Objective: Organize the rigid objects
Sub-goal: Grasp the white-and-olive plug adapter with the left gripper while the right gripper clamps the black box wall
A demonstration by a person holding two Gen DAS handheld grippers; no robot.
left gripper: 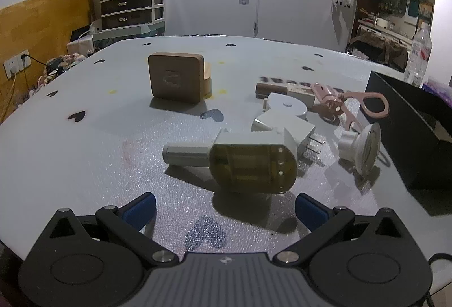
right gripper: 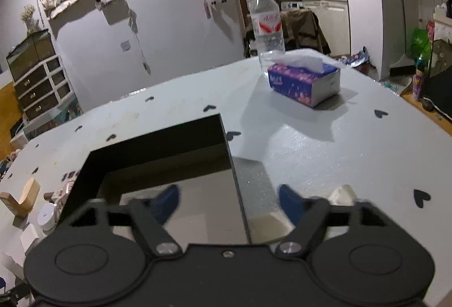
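Blue-padded fingers of the left gripper spread wide at the bottom of the left wrist view, holding nothing. Just above them, at centre frame, a white device with a yellowish translucent cap lies on its side on the pale table. Behind it and touching it sits a white plug adapter, with a white round puck beyond. To the right lie a white suction-cup knob and a pink clip tool. A brown wooden square block stands upright at upper centre, well apart. A black box fills the right edge.

In the right wrist view, the right gripper is also wide open and empty, hovering over the open black box. A tissue pack and water bottle stand at upper right.
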